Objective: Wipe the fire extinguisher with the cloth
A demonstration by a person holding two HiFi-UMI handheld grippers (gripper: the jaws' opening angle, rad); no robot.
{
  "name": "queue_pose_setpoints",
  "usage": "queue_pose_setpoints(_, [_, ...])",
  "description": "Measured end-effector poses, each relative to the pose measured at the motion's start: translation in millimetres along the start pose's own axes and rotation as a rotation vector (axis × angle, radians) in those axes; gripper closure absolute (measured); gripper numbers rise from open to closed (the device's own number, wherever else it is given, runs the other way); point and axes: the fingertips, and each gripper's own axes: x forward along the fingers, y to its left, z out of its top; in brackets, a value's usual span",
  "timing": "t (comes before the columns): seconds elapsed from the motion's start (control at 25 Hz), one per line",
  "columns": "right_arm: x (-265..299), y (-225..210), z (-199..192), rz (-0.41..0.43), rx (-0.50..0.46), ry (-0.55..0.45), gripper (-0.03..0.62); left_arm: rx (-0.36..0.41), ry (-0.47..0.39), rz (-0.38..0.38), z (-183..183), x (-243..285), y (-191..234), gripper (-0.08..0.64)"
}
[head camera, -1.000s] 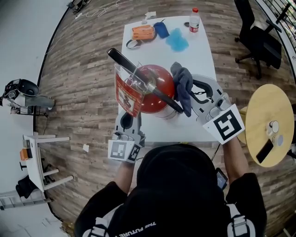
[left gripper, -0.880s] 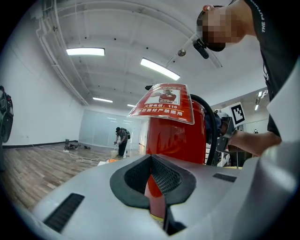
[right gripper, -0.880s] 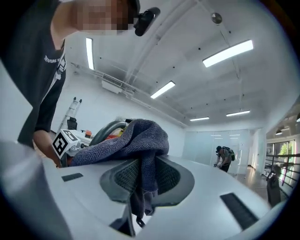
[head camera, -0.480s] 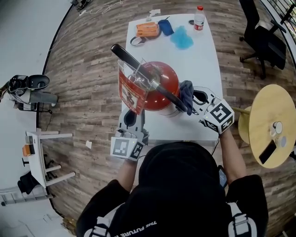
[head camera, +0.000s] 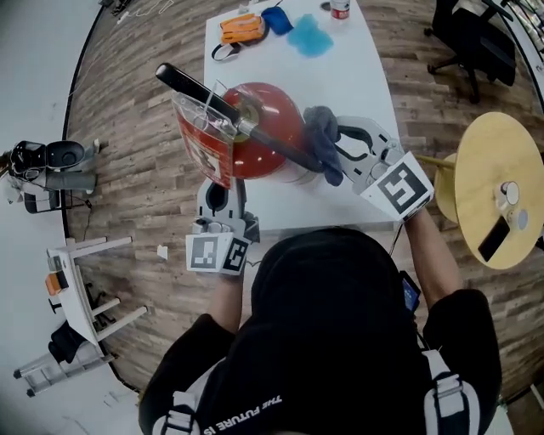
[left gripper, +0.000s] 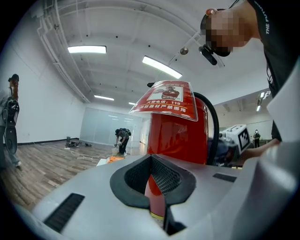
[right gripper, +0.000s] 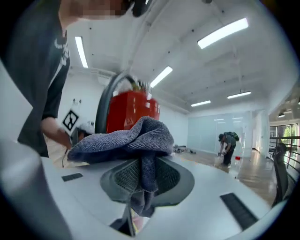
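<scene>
The red fire extinguisher (head camera: 263,127) stands on the white table (head camera: 357,76), toward its near edge and left of the middle, with a black hose (head camera: 285,146) curving over its top and a red card in a clear sleeve (head camera: 200,149) hanging on its left side. The grey cloth (head camera: 321,140) sits against the extinguisher's right side. The right gripper (head camera: 338,157) has its jaws clamped on the cloth, and in the right gripper view we see the cloth (right gripper: 126,138) bunched over the pads with one fold pinched between them. The left gripper (head camera: 218,194) points at the extinguisher's lower left from the table's near edge. Its jaws are together with nothing between them, and the red body (left gripper: 180,136) shows through their gap. At the far edge lie an orange thing (head camera: 240,27), a blue rag (head camera: 308,36) and a bottle (head camera: 340,8). Off the right edge stands a round wooden side table (head camera: 484,170).
</scene>
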Motion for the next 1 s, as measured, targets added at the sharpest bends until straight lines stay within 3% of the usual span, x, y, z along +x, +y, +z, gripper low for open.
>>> queue_pose_setpoints(0.08, [-4.4,-8.0,43.9,-0.013,0.004,-0.072,0.523,0.000,-0.012,0.001,2.3,5.4,1.8,0.538])
queue_pose_setpoints(0.2, [-6.0,-2.3,44.2,0.010,-0.009,-0.050,0.523,-0.009,0.007,0.004,-4.5,-1.7,0.8,0.538])
queue_pose_setpoints(0.36, [1.1,0.0,-7.6,0.025,0.081,0.043,0.523,-0.004,0.018,0.001,-5.3,-3.7,-0.3,0.538])
queue_pose_setpoints(0.52, [9.1,14.9,-98.1,0.076,0.143,0.223,0.523,-0.009,0.013,0.004,-6.1,-4.0,-0.8,0.538])
queue_pose_setpoints(0.64, [9.3,14.0,-119.3,0.093,0.330,0.154,0.523,-0.009,0.019,0.005,-7.6,-5.4,-1.0,0.538])
queue_pose_setpoints(0.72, [12.8,8.7,-120.2,0.103,0.348,0.154,0.523,-0.004,0.021,0.003,-6.9,-4.3,-0.8,0.538])
queue_pose_setpoints(0.8, [16.2,6.1,-121.0,0.106,0.296,0.197,0.523,0.000,0.024,0.000,-7.1,-4.4,-1.4,0.538])
queue_pose_setpoints(0.92, [17.4,5.4,-94.6,0.079,0.043,0.259,0.523,0.002,0.027,-0.006,-7.4,-5.8,-2.0,0.538])
queue_pose_setpoints(1.0, [14.2,-1.6,-39.1,0.066,-0.023,0.147,0.523,-0.004,0.024,-0.004,-7.7,-6.0,-1.6,0.538])
